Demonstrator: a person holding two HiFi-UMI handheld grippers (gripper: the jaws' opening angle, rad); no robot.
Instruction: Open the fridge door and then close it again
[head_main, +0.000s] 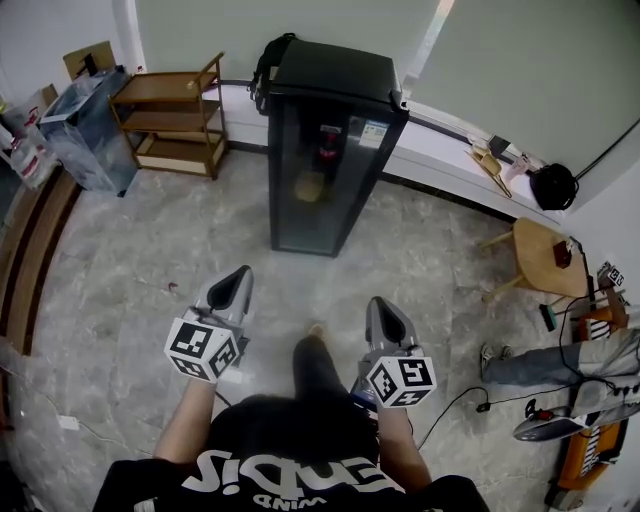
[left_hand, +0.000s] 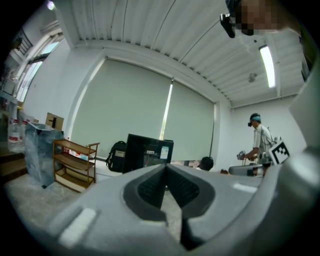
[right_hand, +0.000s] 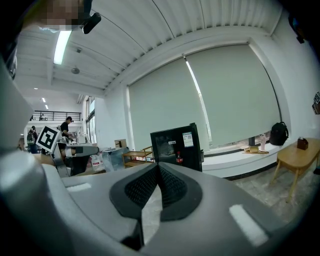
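The fridge (head_main: 330, 150) is standing at the far edge of the floor, against the low ledge under the window blinds, with its glass door (head_main: 318, 190) sitting shut. The left tool (head_main: 240, 280) and the right tool (head_main: 379, 308) are hovering side by side, well apart from the fridge and pointing toward it. Each is clenched, with nothing between its jaws. A wooden shelf (head_main: 172, 115) is standing to the fridge's left.

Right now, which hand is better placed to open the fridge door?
Left, probably, by a little: the left claw sits nearer the fridge than the right claw. Both are shut, empty, well short of it.
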